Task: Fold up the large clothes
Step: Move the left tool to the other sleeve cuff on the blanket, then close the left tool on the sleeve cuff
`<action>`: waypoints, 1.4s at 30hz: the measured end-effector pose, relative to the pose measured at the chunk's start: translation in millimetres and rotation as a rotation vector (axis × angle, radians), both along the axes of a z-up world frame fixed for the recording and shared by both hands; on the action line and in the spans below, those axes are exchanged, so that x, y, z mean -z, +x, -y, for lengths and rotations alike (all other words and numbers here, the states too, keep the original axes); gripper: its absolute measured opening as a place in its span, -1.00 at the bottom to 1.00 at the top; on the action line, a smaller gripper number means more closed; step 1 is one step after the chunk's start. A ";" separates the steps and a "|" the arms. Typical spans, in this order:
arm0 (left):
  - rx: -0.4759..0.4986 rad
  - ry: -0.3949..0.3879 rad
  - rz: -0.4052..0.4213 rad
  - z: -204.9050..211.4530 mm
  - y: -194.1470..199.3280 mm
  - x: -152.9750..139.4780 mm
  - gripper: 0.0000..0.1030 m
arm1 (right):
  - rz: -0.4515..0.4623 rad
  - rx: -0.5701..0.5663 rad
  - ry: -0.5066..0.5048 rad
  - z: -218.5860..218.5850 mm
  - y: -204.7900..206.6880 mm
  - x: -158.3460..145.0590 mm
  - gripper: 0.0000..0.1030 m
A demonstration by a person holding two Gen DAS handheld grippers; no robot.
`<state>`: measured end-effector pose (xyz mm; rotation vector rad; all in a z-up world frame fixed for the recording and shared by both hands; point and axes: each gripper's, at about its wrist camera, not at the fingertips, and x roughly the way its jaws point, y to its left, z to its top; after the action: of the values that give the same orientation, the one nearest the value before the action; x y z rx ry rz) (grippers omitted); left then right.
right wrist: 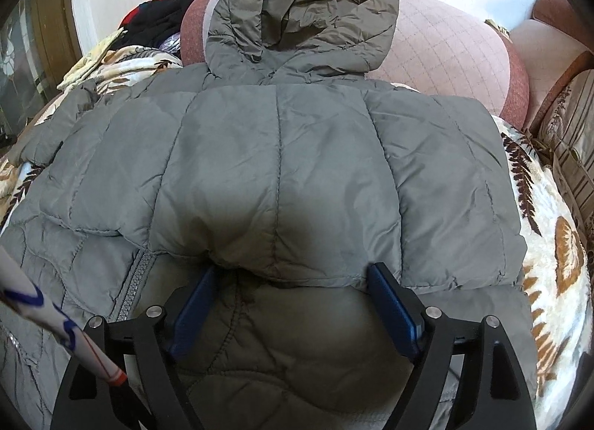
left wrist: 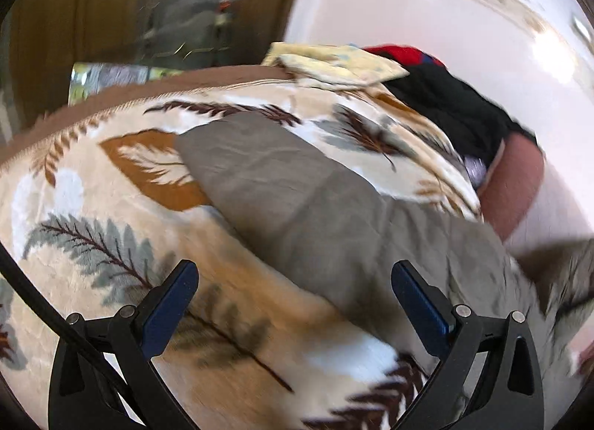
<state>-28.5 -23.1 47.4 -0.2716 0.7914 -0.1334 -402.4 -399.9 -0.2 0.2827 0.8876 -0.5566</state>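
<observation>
**Jacket laid out on a feather-print blanket**

Feather-print blanket [right wrist: 549, 244] covers the surface, with a pink quilted cushion [right wrist: 445, 47] and a pale wall behind. On it lies the grey puffer jacket [right wrist: 278, 170], its long axis running away from the right wrist camera, hood [right wrist: 308, 10] at the far end resting against the cushion. A quilted panel is folded across the body; its edge sits just at the fingertips of the right gripper [right wrist: 293, 281]. Those jaws stand wide, released, pads not pressing the fabric, tilted down over the jacket. The zipper [right wrist: 133, 281] shows at lower left, partly covered by the fold. A white sleeve [right wrist: 55, 322] with blue marks crosses that corner, cut off.

The left wrist view is motion-blurred. The left gripper [left wrist: 293, 303] is spread open and empty above blanket and a grey sleeve [left wrist: 282, 192] stretching diagonally. Dark clothes [left wrist: 445, 103] pile at the far edge, details unclear.
</observation>
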 end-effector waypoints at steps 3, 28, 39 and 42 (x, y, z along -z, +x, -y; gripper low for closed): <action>-0.033 -0.103 -0.019 -21.9 12.4 2.0 1.00 | 0.004 0.001 -0.005 -1.0 -1.1 -1.3 0.68; -0.067 -0.292 0.009 -47.1 80.9 17.7 -0.71 | 0.004 -0.006 0.013 0.1 2.0 2.9 0.72; 0.280 -0.259 0.323 47.0 -55.5 -130.1 -0.76 | 0.155 0.036 0.043 8.7 -24.2 -34.9 0.71; 0.405 -0.233 0.358 91.9 -103.8 -148.6 -0.76 | 0.264 0.080 0.046 18.5 -42.8 -58.9 0.71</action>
<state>-132.3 -115.0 196.0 -0.2943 0.4648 -0.6416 -445.2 -418.3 58.7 0.4251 0.6357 -0.5587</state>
